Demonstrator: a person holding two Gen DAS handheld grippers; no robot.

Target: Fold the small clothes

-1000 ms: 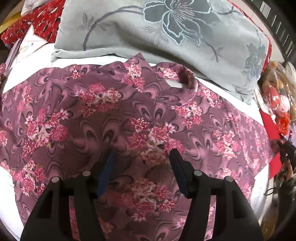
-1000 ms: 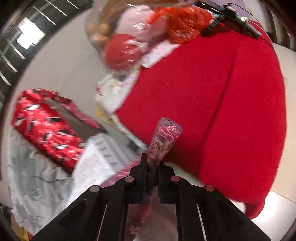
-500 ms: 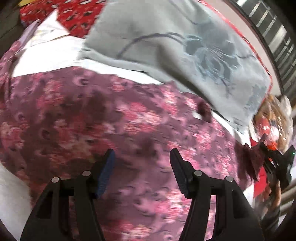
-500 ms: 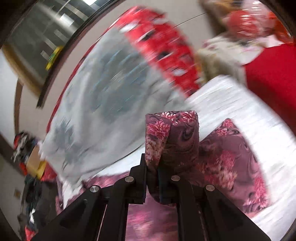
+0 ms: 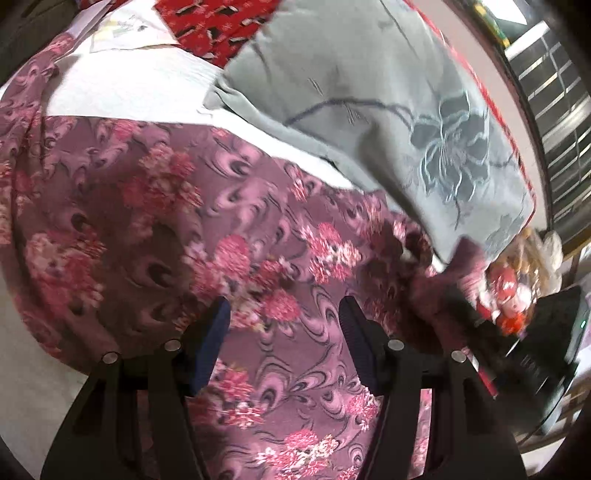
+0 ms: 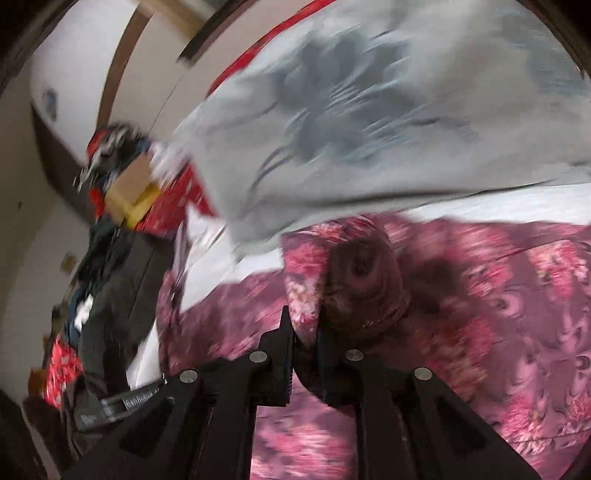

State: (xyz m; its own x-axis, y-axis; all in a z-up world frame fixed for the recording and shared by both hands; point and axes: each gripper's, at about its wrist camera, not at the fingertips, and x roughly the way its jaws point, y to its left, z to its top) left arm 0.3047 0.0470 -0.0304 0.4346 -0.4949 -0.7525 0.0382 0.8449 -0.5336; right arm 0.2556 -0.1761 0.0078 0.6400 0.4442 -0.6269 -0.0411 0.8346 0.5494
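A mauve shirt with pink flowers [image 5: 236, 229] lies spread on the white bed sheet [image 5: 122, 88]. My left gripper [image 5: 284, 328] is open and empty, hovering just above the shirt's middle. My right gripper [image 6: 306, 334] is shut on a fold of the shirt's sleeve [image 6: 343, 273] and holds it lifted over the shirt body [image 6: 517, 317]. In the left wrist view the right gripper [image 5: 476, 314] shows blurred at the right edge with the fabric in it.
A grey pillow with a dark flower print [image 5: 388, 96] lies behind the shirt, also in the right wrist view [image 6: 369, 122]. A red patterned cloth [image 5: 218, 26] lies at the back. Toys in a bag [image 5: 517, 273] sit to the right. Dark clothes [image 6: 110, 280] are piled at the left.
My right gripper has swung the sleeve from the red blanket side in over the shirt body. My left gripper has shifted over the shirt and stays open.
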